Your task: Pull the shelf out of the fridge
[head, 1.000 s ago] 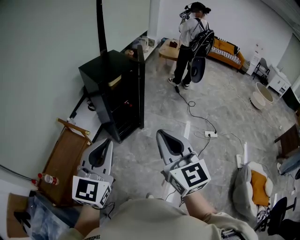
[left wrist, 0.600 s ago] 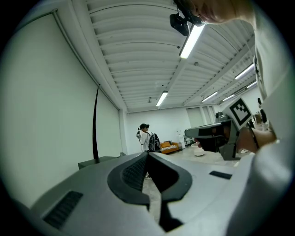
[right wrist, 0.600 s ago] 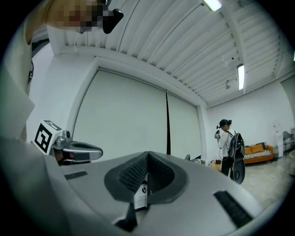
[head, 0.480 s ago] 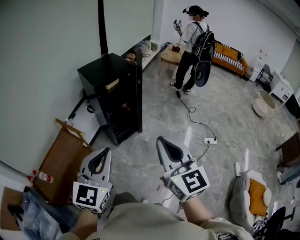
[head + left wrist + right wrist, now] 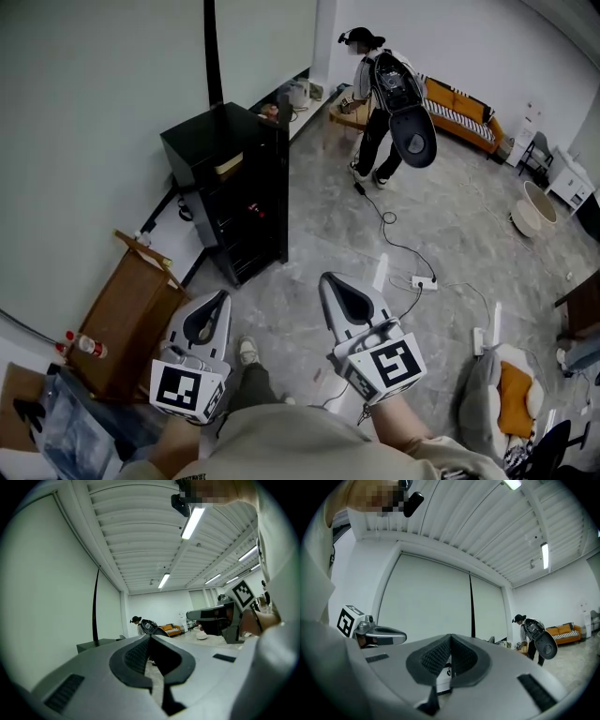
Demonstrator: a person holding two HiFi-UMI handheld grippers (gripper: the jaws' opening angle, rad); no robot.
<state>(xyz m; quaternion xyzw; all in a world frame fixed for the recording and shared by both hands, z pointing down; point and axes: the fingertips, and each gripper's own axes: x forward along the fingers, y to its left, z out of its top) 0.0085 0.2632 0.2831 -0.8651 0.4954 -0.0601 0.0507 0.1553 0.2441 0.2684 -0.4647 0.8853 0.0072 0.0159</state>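
Observation:
The black fridge (image 5: 230,187) stands against the left wall, its door (image 5: 281,187) swung open toward the room. Dark shelves (image 5: 246,214) show inside, with something red on one; they are too small to make out singly. Both grippers hang low by my body, well short of the fridge. My left gripper (image 5: 215,299) is shut and empty, and its own view shows its jaws (image 5: 150,637) pressed together with the fridge top (image 5: 96,643) far beyond. My right gripper (image 5: 330,280) is likewise shut on nothing, with its pads (image 5: 440,656) meeting.
A wooden crate (image 5: 127,314) and a bottle (image 5: 86,348) lie at the left, between me and the fridge. Cables (image 5: 398,246) and a power strip (image 5: 425,281) cross the floor on the right. A person with a backpack (image 5: 386,89) stands beyond the fridge by an orange sofa (image 5: 461,105).
Both grippers stay shut and have barely moved. The person at the back has turned and bent toward the table. My shoe has come into view between the grippers.

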